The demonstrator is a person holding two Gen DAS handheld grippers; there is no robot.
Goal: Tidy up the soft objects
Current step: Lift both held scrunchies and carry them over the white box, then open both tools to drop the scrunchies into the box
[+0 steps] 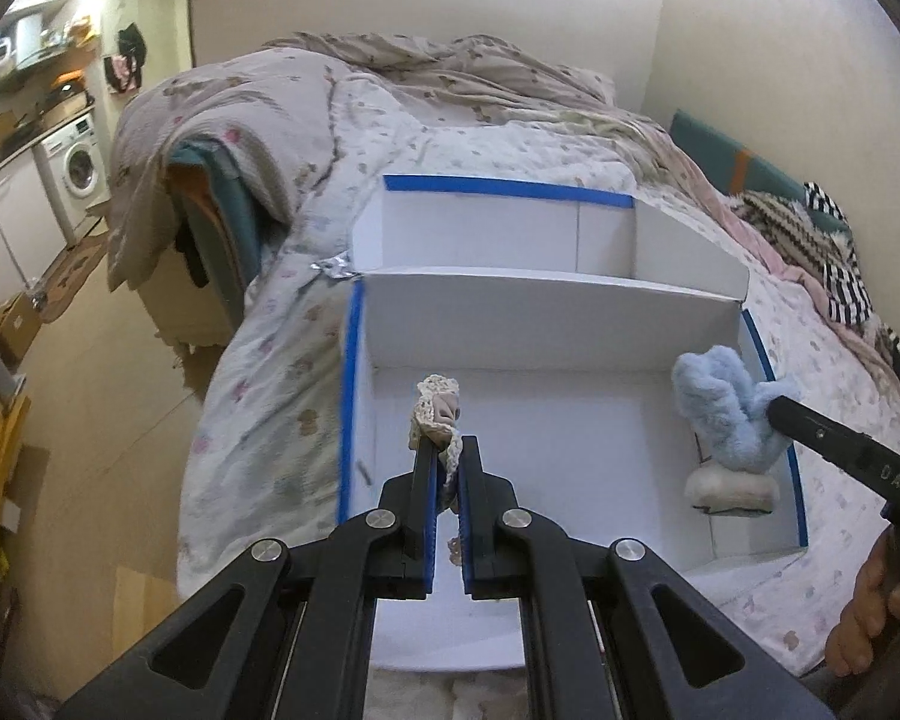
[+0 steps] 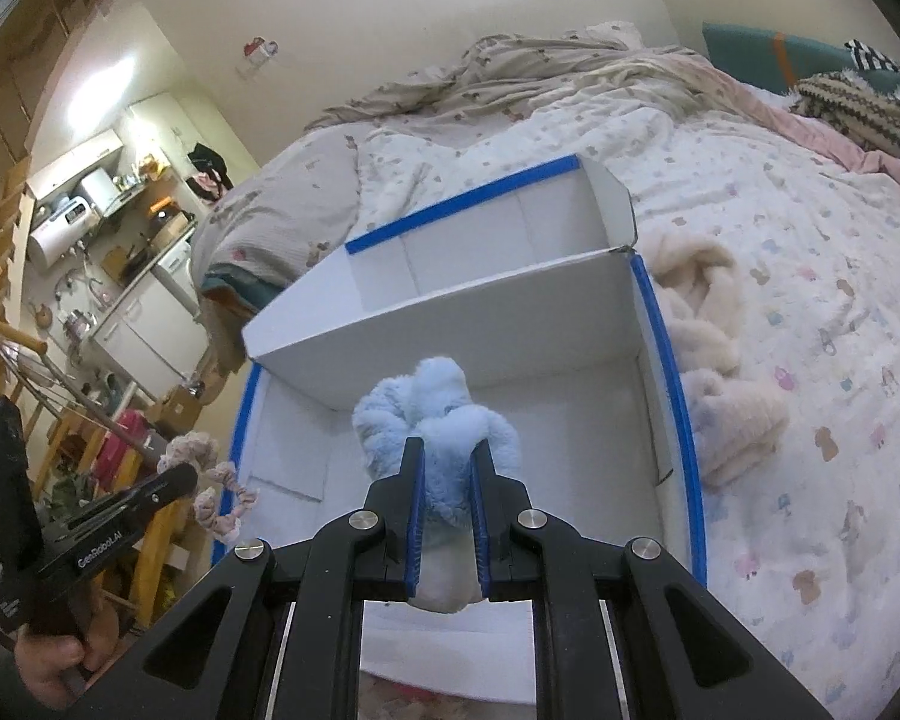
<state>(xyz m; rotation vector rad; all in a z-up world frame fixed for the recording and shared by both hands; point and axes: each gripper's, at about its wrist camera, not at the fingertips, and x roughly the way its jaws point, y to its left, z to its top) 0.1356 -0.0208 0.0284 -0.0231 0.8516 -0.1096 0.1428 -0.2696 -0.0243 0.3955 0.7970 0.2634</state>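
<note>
Left claw (image 1: 447, 450) is clenched on a beige crochet scrunchie (image 1: 438, 414), held above the white box (image 1: 510, 312) w/ blue-taped edges, near its left wall. Right claw (image 2: 447, 450) grips a blue fluffy sock (image 2: 435, 414) over the front compartment (box sits on the bed (image 2: 780, 240)). A cream fluffy item (image 2: 708, 324) lies just outside the box's right wall.

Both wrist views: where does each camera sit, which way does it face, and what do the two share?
Left wrist: on the left gripper, facing along its fingers into the white box on the bed; it grips a beige scrunchie; right gripper at right edge.
Right wrist: on the right gripper, facing into the same box; it grips a blue plush; left gripper at lower left.
Shared: box, bed, scrunchie, plush, both grippers.
</note>
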